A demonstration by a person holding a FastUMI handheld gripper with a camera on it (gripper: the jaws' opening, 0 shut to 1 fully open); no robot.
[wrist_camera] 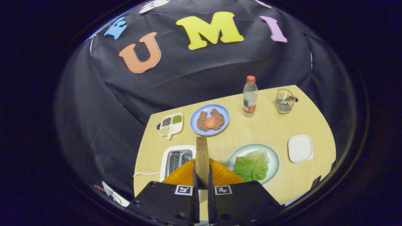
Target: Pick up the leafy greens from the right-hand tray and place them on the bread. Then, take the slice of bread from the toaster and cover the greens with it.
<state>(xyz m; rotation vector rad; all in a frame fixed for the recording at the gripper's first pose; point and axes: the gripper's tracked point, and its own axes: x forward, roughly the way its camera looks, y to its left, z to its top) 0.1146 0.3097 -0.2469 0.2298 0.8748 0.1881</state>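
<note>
Gripper: my one gripper (202, 183) is closed on a single slice of bread (202, 158), both fingers pressing its flat faces.
Bread slice: one, brown and grainy, a thin slab standing on edge; its long axis runs straight ahead from my fingers, the far end pointing toward the blue plate.
Toaster: one, white with two metal slots (176, 160), just beyond my fingers to the left; a white cord trails off its left side.
Leafy greens: one pale green, crinkled leaf (252, 165) lying flat on a round pale green plate (275, 160), ahead and right of my fingers; a brown edge of bread shows under the leaf's left side.
Blue plate: one round plate (209, 119) farther off, holding two brown rough patties and one orange-red round slice.
Small tray: one white divided tray (171, 124) left of the blue plate, with four compartments of grains or seeds.
Bottle: one clear plastic bottle (250, 96) with a red cap, upright, right of the blue plate.
Wire basket: one small metal basket (284, 101) near the table's far right edge.
White dish: one rounded square dish (300, 148), right of the green plate.
Table: one pale wooden top (270, 128) with a curved edge.
</note>
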